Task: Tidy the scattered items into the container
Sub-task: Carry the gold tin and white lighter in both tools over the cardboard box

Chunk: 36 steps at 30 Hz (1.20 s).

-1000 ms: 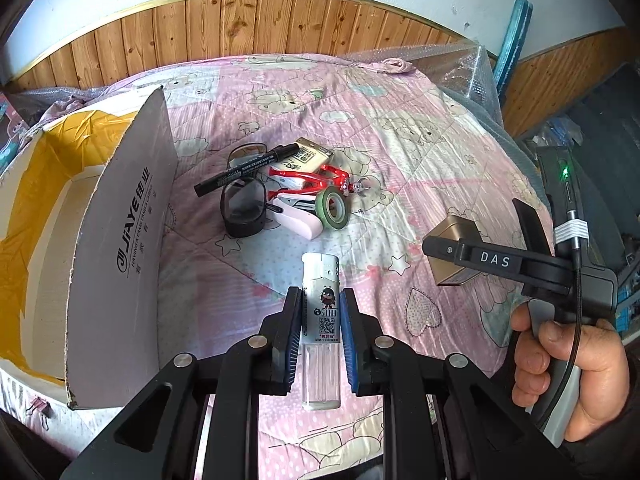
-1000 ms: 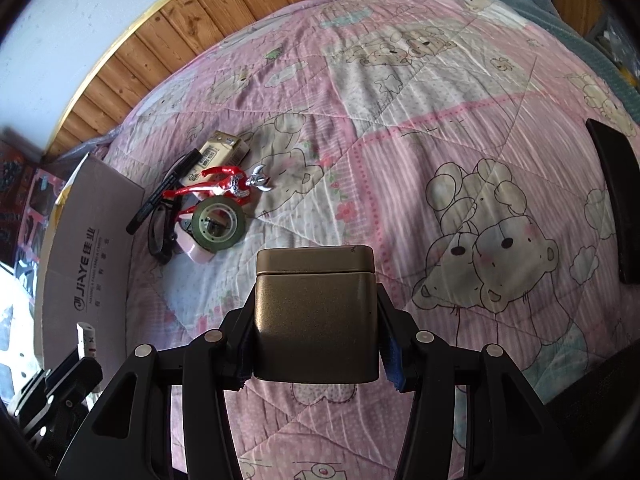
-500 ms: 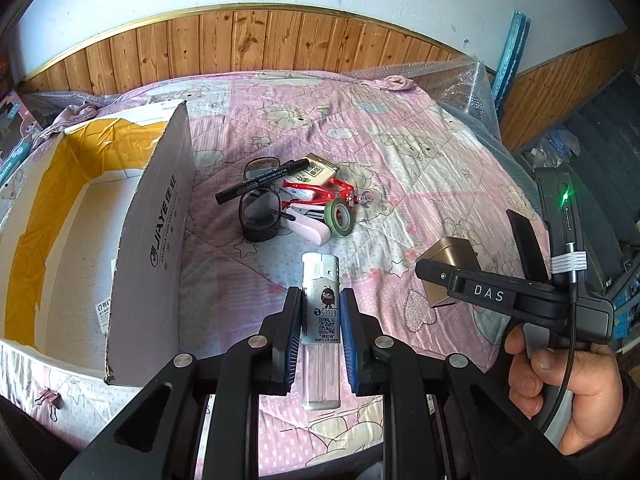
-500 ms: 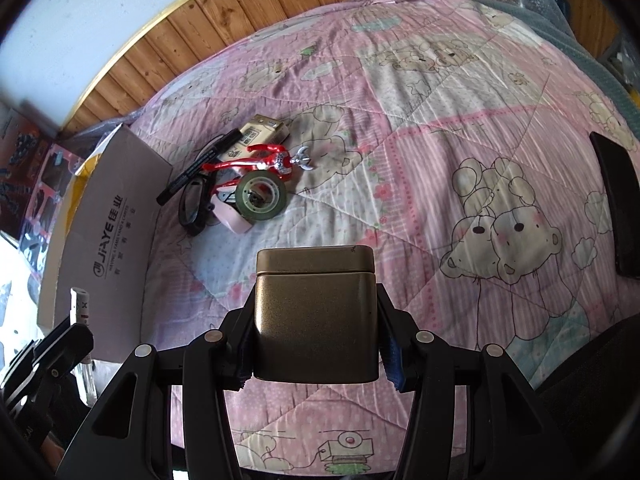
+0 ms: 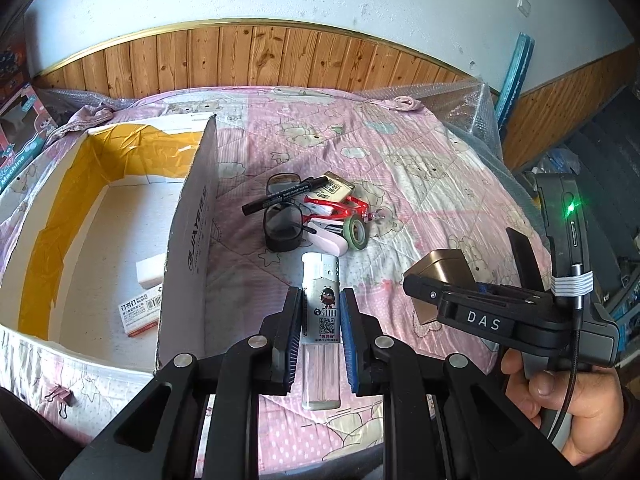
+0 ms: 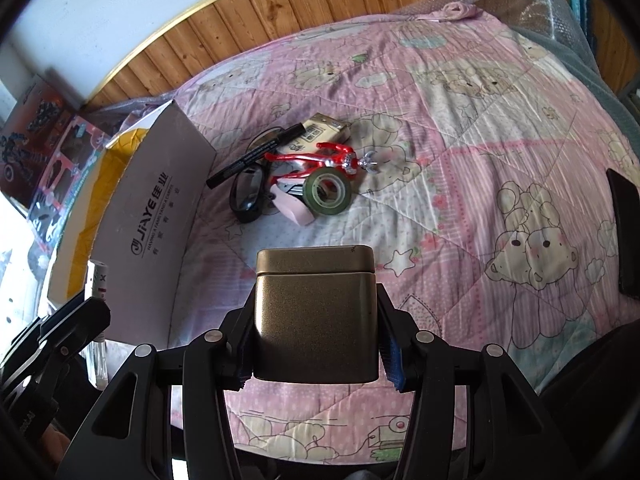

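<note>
My left gripper is shut on a white lighter with a cartoon sticker, held above the pink quilt just right of the cardboard box. My right gripper is shut on a bronze metal tin; the left wrist view shows that tin held at the right. A pile lies mid-bed: a black marker, dark glasses, a red toy figure, a green tape roll, a pink item and a small printed box.
The box's upright flap stands between its interior and the pile. Inside lie a staples pack and a white block. A black flat object lies at the bed's right edge. A wood-panelled wall runs behind.
Both grippers have risen and pulled back from the bed with their loads. More of the box's interior shows in the left wrist view, and the pile looks farther away.
</note>
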{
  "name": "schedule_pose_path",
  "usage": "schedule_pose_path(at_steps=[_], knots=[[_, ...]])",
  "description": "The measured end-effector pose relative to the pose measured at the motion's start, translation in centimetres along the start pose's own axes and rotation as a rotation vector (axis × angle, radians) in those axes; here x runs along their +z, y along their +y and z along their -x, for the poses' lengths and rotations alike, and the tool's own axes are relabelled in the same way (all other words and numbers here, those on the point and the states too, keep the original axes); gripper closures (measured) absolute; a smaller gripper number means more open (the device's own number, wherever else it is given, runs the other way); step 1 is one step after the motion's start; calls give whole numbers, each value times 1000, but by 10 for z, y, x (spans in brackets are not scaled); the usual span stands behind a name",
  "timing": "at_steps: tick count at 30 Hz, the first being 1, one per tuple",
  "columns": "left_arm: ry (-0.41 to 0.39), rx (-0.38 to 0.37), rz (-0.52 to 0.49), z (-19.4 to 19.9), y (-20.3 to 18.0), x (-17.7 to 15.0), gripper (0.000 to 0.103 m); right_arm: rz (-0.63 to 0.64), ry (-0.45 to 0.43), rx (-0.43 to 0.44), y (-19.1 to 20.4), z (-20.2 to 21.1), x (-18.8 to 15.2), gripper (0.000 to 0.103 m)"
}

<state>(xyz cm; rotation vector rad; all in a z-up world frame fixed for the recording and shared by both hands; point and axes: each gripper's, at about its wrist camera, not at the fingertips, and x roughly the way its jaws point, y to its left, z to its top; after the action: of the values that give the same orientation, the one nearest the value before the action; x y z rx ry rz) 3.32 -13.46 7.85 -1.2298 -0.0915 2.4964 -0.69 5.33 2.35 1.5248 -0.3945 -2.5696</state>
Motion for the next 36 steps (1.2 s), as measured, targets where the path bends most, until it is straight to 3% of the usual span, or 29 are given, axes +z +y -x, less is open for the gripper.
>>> schedule_pose_path(at_steps=[36], knots=[[-98, -53, 170, 45, 84, 5, 83, 205, -23, 66, 127, 17, 11, 50]])
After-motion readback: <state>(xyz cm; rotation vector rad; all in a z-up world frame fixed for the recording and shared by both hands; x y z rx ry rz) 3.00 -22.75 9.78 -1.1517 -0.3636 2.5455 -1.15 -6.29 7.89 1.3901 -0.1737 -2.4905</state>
